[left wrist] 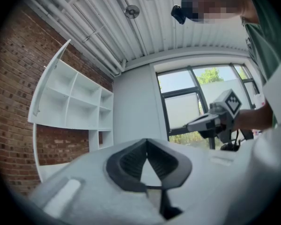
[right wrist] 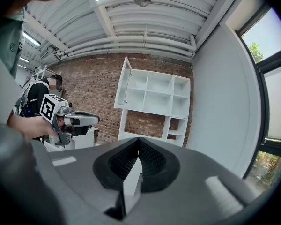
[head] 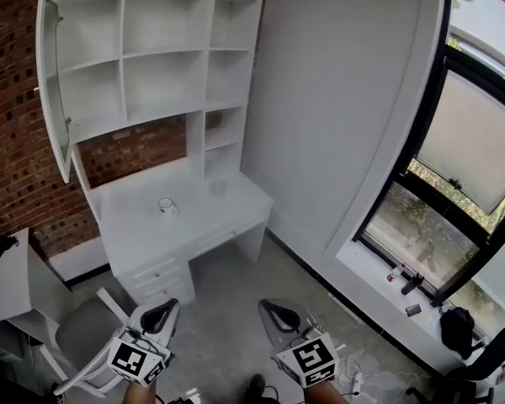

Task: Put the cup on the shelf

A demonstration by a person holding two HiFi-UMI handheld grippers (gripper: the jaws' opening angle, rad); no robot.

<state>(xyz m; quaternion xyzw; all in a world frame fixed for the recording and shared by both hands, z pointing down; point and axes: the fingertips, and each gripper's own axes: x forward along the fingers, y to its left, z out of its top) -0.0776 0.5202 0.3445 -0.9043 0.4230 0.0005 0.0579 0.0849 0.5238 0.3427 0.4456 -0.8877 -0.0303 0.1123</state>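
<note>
Standing upright on the white desk [head: 139, 230], the cup [head: 167, 205] occupies the middle of the desktop, directly below the shelf unit [head: 156, 57]. The shelf unit rises from the back of the desk against the brick wall [head: 8, 108], and its door on the left side hangs open.

The left gripper [head: 163, 305] and the right gripper [head: 273, 303] are held low in the head view, side by side, well apart from the desk and the cup. Both point towards the desk.

In the left gripper view, the left gripper [left wrist: 146, 141] has its jaws pressed together at the tips, with nothing held. In the right gripper view, the right gripper [right wrist: 139, 138] shows the same condition: jaws pressed together, nothing held.

A grey chair [head: 82, 337] stands to the left of the left gripper. A window [head: 454, 175] runs along the right side of the room.
</note>
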